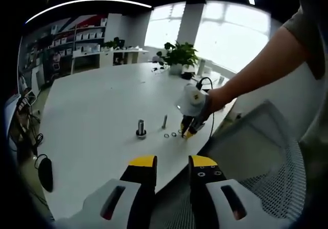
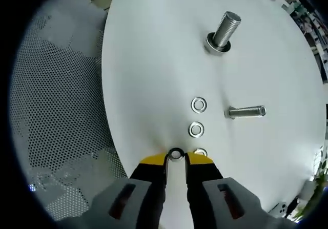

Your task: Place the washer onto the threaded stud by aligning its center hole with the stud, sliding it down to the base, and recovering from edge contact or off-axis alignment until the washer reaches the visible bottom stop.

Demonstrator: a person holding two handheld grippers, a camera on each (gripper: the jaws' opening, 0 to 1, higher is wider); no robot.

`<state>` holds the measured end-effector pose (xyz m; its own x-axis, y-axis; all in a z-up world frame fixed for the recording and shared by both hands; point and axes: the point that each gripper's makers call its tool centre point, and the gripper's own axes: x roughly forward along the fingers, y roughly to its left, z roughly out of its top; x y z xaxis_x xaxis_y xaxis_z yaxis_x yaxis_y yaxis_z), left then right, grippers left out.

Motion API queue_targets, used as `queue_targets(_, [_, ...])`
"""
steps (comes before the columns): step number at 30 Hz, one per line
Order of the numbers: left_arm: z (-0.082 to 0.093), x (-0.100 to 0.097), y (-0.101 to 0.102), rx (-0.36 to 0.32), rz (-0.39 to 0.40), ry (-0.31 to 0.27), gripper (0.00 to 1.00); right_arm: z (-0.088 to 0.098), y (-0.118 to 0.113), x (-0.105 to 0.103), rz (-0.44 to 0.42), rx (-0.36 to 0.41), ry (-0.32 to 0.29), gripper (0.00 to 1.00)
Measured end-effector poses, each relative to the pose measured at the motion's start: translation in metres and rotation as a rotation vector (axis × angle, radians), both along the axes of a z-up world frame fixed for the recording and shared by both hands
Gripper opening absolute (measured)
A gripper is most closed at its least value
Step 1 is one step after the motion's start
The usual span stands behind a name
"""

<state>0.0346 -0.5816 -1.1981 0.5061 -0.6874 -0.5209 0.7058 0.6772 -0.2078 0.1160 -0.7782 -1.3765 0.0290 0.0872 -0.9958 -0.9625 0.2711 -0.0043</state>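
An upright threaded stud (image 2: 224, 32) stands on the white table (image 2: 154, 60) with a flange at its foot. My right gripper (image 2: 176, 158) is down at the table's near edge, its yellow tips pinched on a small washer (image 2: 176, 154) that fills the narrow gap between them. Two more washers (image 2: 199, 105) (image 2: 196, 130) lie in a row toward the stud, and another washer (image 2: 201, 152) peeks from behind the right tip. In the left gripper view the same stud (image 1: 141, 128) stands left of the right gripper (image 1: 187, 132). My left gripper (image 1: 172, 162) hangs open over the table's near edge, well short of the stud.
A second bolt (image 2: 246, 111) lies on its side to the right of the washer row; in the left gripper view it is the bolt (image 1: 164, 121) beside the stud. A mesh chair (image 2: 56, 116) stands off the table's edge. A potted plant (image 1: 179, 55) sits at the far end.
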Motion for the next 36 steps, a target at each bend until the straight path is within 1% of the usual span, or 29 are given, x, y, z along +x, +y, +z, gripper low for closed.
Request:
queue_targets(3, [0.001,0.000,0.000,-0.002,0.002,-0.001,0.22,-0.001,0.000,-0.001,-0.009,-0.020,-0.011,0.15])
queue_targets(5, [0.001,0.000,0.001,-0.001,0.003,-0.002,0.22,-0.001,0.000,-0.002,-0.010,-0.037,-0.032,0.15])
queue_targets(7, [0.001,0.000,0.001,-0.002,0.006,-0.002,0.22,0.000,0.000,-0.002,-0.032,-0.037,-0.047,0.14])
queue_targets(8, [0.001,0.000,0.001,-0.003,0.006,-0.001,0.22,0.000,0.000,-0.002,-0.051,-0.028,-0.051,0.14])
queue_targets(11, [0.001,0.000,0.001,-0.002,0.005,-0.004,0.22,0.001,-0.002,-0.002,-0.064,-0.006,-0.057,0.14])
queue_targets(13, [0.002,0.001,0.001,-0.006,0.007,-0.005,0.22,0.001,-0.002,-0.002,-0.112,0.013,-0.058,0.14])
queue_targets(15, [0.002,0.001,0.001,-0.007,0.009,-0.007,0.22,0.001,-0.003,-0.001,-0.135,0.025,-0.064,0.14])
queue_targets(19, [0.003,0.002,0.002,-0.012,0.013,-0.012,0.22,0.002,-0.003,-0.003,-0.182,0.045,-0.068,0.13])
queue_targets(22, [0.003,0.001,0.001,-0.013,0.011,-0.009,0.22,0.004,-0.006,-0.005,-0.200,0.047,-0.075,0.13])
queue_targets(24, [0.004,0.001,0.001,-0.016,0.012,-0.012,0.22,0.007,-0.007,-0.003,-0.233,0.060,-0.076,0.13])
queue_targets(25, [0.004,0.001,0.001,-0.018,0.012,-0.011,0.22,0.011,-0.006,-0.002,-0.248,0.073,-0.077,0.13])
queue_targets(27, [0.003,0.001,0.001,-0.016,0.007,-0.008,0.22,0.018,-0.004,0.006,-0.254,0.096,-0.107,0.13])
queue_targets(30, [0.003,0.000,-0.001,-0.014,-0.002,-0.009,0.22,0.029,0.001,0.015,-0.276,0.134,-0.128,0.13])
queue_targets(34, [0.003,0.000,0.000,-0.014,0.001,-0.008,0.22,0.046,0.005,0.029,-0.271,0.161,-0.175,0.13])
queue_targets(36, [0.003,0.000,0.000,-0.013,0.002,-0.008,0.22,0.055,0.009,0.037,-0.281,0.187,-0.199,0.14])
